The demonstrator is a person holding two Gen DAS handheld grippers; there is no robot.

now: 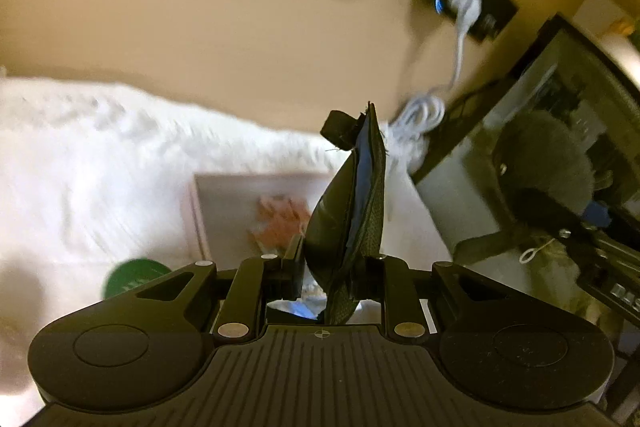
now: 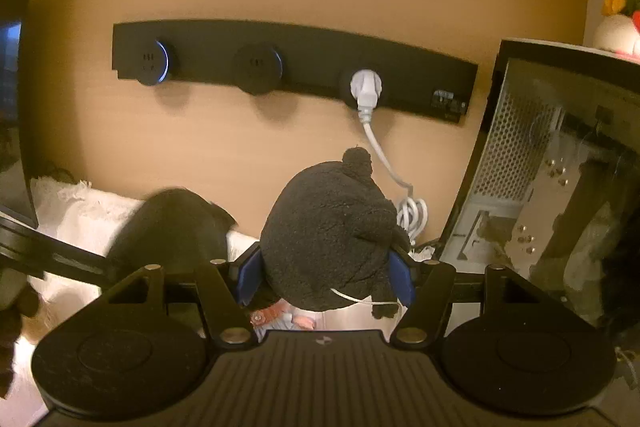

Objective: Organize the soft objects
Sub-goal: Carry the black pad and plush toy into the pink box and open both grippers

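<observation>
Black fuzzy plush (image 2: 332,235) clamped between right gripper (image 2: 326,279) fingers; dark mesh pouch (image 1: 348,215) pinched upright in left gripper (image 1: 334,267), box (image 1: 224,203) at 11 o'clock. Risk: pouch held by its lower end (floppy) could slip; white cable (image 2: 408,207) may snag plush.

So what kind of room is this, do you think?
Probably a home desk or computer corner: a black socket strip on a wooden wall with a white plug, a PC case on the right, and a white fluffy cover underneath.

2 claws (image 1: 336,267) (image 2: 326,277), 1 blk plush (image 2: 332,235), 1 blk pouch (image 1: 348,211), 3 sockets (image 2: 154,61), 1 pink box (image 1: 240,195)
</observation>
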